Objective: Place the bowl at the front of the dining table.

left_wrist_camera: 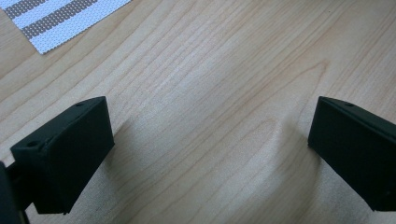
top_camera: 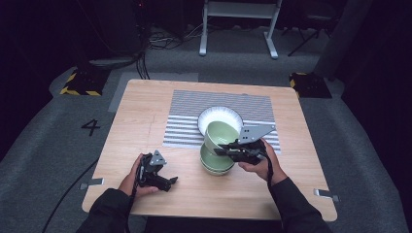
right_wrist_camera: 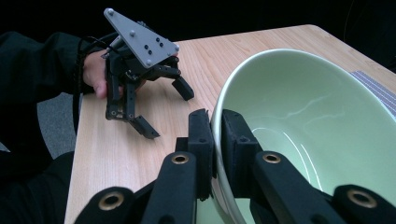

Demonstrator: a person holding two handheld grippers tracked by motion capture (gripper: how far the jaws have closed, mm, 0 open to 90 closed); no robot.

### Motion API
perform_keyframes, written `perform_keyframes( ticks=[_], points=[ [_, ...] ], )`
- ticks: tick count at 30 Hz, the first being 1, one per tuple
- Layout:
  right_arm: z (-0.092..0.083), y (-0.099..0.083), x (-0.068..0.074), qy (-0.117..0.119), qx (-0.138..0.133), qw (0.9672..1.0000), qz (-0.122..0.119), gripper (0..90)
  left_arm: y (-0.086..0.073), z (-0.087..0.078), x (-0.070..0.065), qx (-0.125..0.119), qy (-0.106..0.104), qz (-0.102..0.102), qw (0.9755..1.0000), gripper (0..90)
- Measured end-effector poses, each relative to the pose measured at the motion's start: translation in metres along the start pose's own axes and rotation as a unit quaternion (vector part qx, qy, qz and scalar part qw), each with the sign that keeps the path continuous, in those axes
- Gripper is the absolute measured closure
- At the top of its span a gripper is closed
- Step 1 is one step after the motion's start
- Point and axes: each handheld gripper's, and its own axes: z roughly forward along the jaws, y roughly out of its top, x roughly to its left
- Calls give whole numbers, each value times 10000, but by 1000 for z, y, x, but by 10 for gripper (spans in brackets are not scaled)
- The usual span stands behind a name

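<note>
Wood tabletop (top_camera: 126,126) under my left gripper (top_camera: 171,181), jaws spread wide with nothing between them, just sitting there. Over on the right, my right gripper (right_wrist_camera: 215,140) is pinching the rim of a green bowl (right_wrist_camera: 308,121), which is tilted over the green bowl stack (top_camera: 216,164) beside the white bowl (top_camera: 218,117) on the striped mat (top_camera: 184,121).

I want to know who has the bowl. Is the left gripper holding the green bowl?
No, the left gripper rests open over bare table, while the right gripper pinches the green bowl by its rim.

We see the green bowl (right_wrist_camera: 303,121) cut off at the lower right frame edge, and its rim partly hidden behind the right gripper (right_wrist_camera: 217,140).
</note>
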Motion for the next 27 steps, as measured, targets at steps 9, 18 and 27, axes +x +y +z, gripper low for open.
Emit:
perform_keyframes(
  ticks=[9,18,27],
  points=[
    [2,1,0,71,-78,9999,21,831,0,0,0,1,4,-8,10000,1],
    [-1,3,-4,-10,-158,9998,72,831,0,0,0,5,3,6,10000,1],
    [-7,10,-11,-155,-236,9996,80,831,0,0,0,5,3,7,10000,1]
  ],
)
